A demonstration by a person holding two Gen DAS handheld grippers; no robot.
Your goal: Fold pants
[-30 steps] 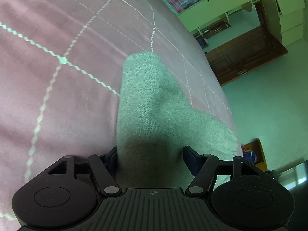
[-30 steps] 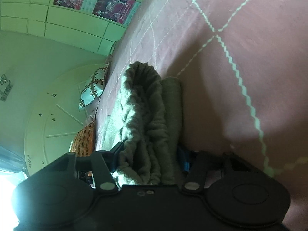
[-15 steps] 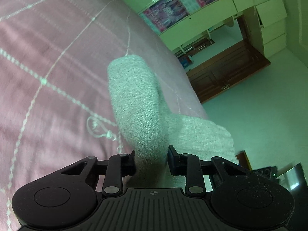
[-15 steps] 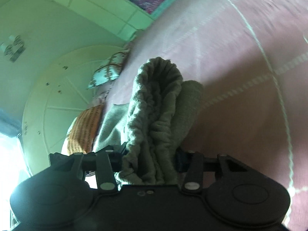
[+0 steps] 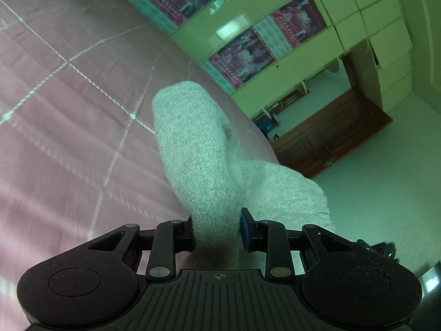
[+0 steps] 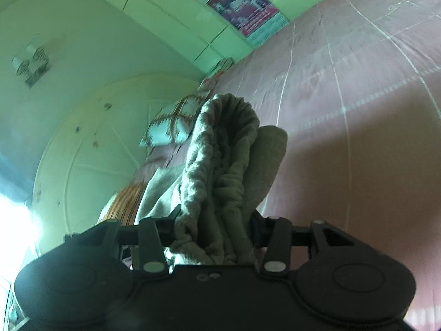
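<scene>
Grey knit pants [image 5: 198,154] stick out as a rounded fold from my left gripper [image 5: 216,230], whose jaws are shut on the cloth; more of the fabric hangs down to the right. In the right wrist view the gathered elastic waistband of the pants [image 6: 220,171] is bunched between the jaws of my right gripper [image 6: 215,231], which is shut on it. Both ends are lifted above the pink quilted bed [image 5: 69,127], which also fills the right side of the right wrist view as the bed [image 6: 358,115].
Patterned pillows [image 6: 171,127] and a striped orange cushion [image 6: 124,204] lie by the curved headboard [image 6: 82,149]. Green cabinets with posters [image 5: 242,58], a dark wooden cupboard [image 5: 330,132] and open floor [image 5: 386,182] lie beyond the bed's edge.
Both grippers closed on the pants, the left on a fold of a leg, the right on the waistband, then rose off the bed and tilted up, bringing the room into view.
</scene>
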